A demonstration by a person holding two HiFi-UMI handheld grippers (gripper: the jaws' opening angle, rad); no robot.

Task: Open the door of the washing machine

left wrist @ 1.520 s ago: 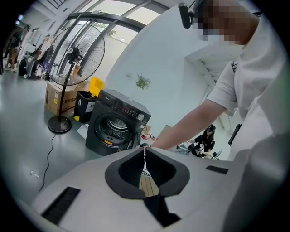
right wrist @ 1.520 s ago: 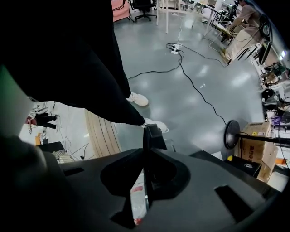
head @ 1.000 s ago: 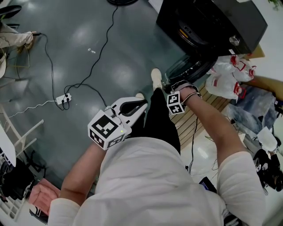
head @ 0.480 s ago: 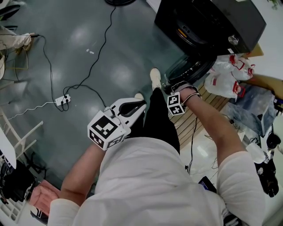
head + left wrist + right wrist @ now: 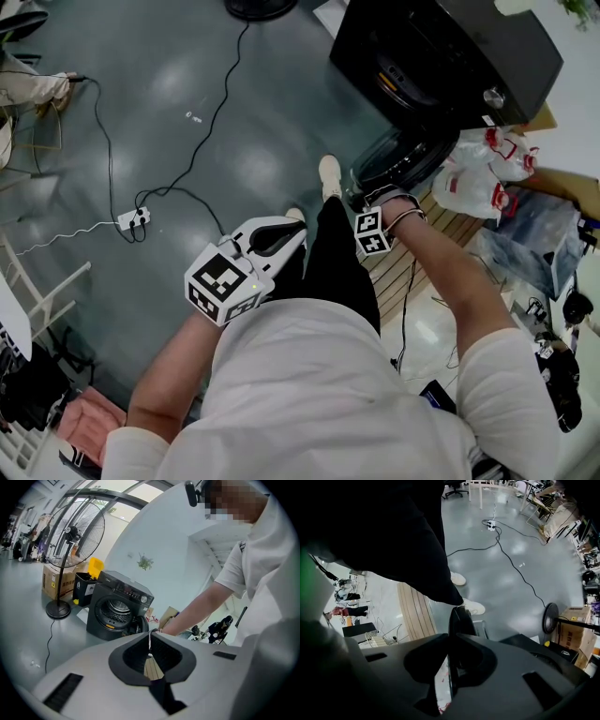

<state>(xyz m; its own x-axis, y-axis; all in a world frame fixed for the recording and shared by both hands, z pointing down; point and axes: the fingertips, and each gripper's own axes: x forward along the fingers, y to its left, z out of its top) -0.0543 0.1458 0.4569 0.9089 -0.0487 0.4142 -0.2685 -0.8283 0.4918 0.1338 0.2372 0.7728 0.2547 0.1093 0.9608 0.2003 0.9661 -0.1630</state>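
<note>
Black, one washing machine [image 5: 450, 47], one door [image 5: 403, 155], clamped by right tongs [image 5: 358, 187]

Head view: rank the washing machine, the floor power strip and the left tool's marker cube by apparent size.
Largest: washing machine.
Next: marker cube on the left tool, though its nearness to the camera enlarges it.
Smallest: power strip.

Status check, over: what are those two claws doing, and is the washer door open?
Left gripper shut, empty. Right gripper clamped on door edge. Door swung open, drum showing. Shoe close beside door; floor cable well clear.
</note>
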